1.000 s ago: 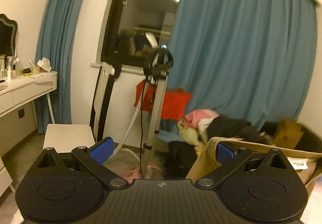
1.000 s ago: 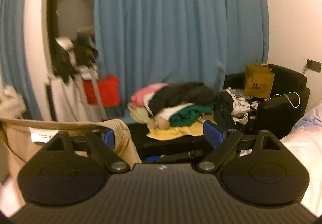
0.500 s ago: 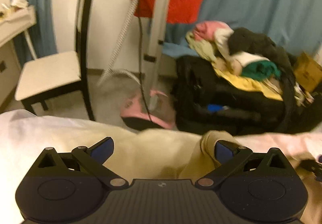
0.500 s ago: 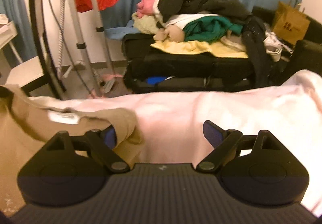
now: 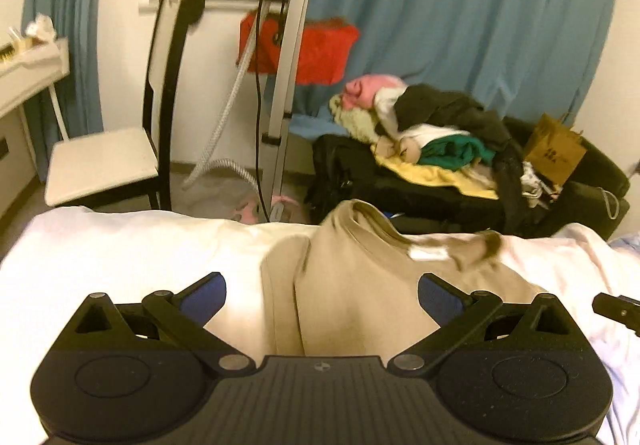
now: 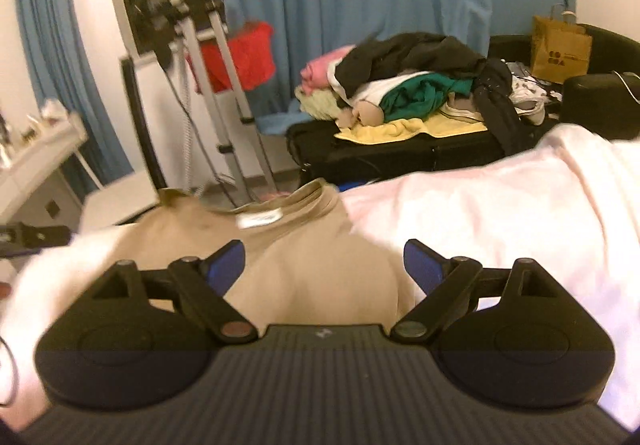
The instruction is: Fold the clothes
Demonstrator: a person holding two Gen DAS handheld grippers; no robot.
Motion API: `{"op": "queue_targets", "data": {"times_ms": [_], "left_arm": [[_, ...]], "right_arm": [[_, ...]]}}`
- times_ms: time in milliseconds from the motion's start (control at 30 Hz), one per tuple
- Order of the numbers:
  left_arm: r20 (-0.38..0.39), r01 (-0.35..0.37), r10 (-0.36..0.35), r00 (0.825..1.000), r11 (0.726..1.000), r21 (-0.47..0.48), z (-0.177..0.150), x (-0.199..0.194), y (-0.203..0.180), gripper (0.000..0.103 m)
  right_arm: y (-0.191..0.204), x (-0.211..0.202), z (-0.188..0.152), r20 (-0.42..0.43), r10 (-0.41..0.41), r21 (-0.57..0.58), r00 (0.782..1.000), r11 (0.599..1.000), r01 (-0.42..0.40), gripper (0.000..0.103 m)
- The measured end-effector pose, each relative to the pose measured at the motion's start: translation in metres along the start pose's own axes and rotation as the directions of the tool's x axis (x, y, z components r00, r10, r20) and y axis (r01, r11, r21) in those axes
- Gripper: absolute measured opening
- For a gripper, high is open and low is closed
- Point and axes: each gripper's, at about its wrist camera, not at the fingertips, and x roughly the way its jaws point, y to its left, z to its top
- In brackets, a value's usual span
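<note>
A tan shirt (image 5: pixel 360 285) lies on the white-covered bed (image 5: pixel 120 257), its collar and white neck label at the far edge. It also shows in the right wrist view (image 6: pixel 312 261). My left gripper (image 5: pixel 322 293) is open and empty just above the shirt's left part. My right gripper (image 6: pixel 324 265) is open and empty above the shirt's right part. A tip of the right gripper shows at the right edge of the left wrist view (image 5: pixel 616 309).
Beyond the bed stand a garment steamer (image 5: pixel 280 85), a white chair (image 5: pixel 100 165) and a black sofa (image 5: pixel 440 185) piled with clothes (image 5: pixel 432 133). A brown paper bag (image 6: pixel 560 45) sits at the right. A white dresser (image 5: pixel 24 77) is at the left.
Both grippers held the shirt up by its shoulders, lowered it onto the bed, and have let go. Both now stand open above the lying shirt.
</note>
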Motion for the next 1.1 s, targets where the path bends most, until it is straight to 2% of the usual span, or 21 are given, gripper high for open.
{"op": "queue_targets", "data": {"times_ms": [67, 200, 333, 467, 700, 867, 1000, 1100], "left_arm": [[0.041, 0.006, -0.006, 0.999, 1.000, -0.001, -0.020, -0.041, -0.009, 0.103], [0.086, 0.068, -0.064, 0.994, 0.996, -0.053, -0.063, -0.101, -0.018, 0.103], [0.079, 0.051, -0.045, 0.996, 0.996, -0.075, -0.099, -0.128, -0.021, 0.103], [0.069, 0.034, -0.026, 0.997, 0.993, -0.110, -0.115, -0.146, -0.016, 0.102], [0.038, 0.024, -0.016, 0.999, 0.975, -0.219, -0.102, -0.096, 0.009, 0.099], [0.016, 0.013, -0.009, 1.000, 0.956, -0.294, -0.093, -0.059, 0.027, 0.097], [0.009, -0.012, 0.016, 1.000, 0.942, -0.335, -0.084, -0.008, 0.037, 0.092], [-0.006, -0.048, 0.048, 0.999, 0.943, -0.329, -0.076, 0.024, 0.042, 0.088]], "right_arm": [[0.002, -0.038, -0.019, 0.020, 0.014, 0.025, 1.000, 1.000, -0.014, 0.088], [0.007, -0.106, -0.058, 0.051, 0.044, 0.043, 0.998, 0.998, -0.046, 0.088], [0.006, -0.157, -0.089, 0.073, 0.071, 0.071, 0.995, 0.995, -0.076, 0.088], [0.001, -0.180, -0.103, 0.081, 0.085, 0.108, 0.993, 0.990, -0.093, 0.088], [-0.021, -0.171, -0.116, 0.091, 0.090, 0.187, 0.992, 0.977, -0.106, 0.088], [-0.026, -0.136, -0.126, 0.027, 0.086, 0.191, 0.996, 0.978, -0.090, 0.088], [-0.029, -0.116, -0.124, 0.014, 0.122, 0.190, 0.992, 0.974, -0.123, 0.088], [-0.034, -0.103, -0.124, 0.011, 0.130, 0.184, 0.992, 0.974, -0.129, 0.088]]}}
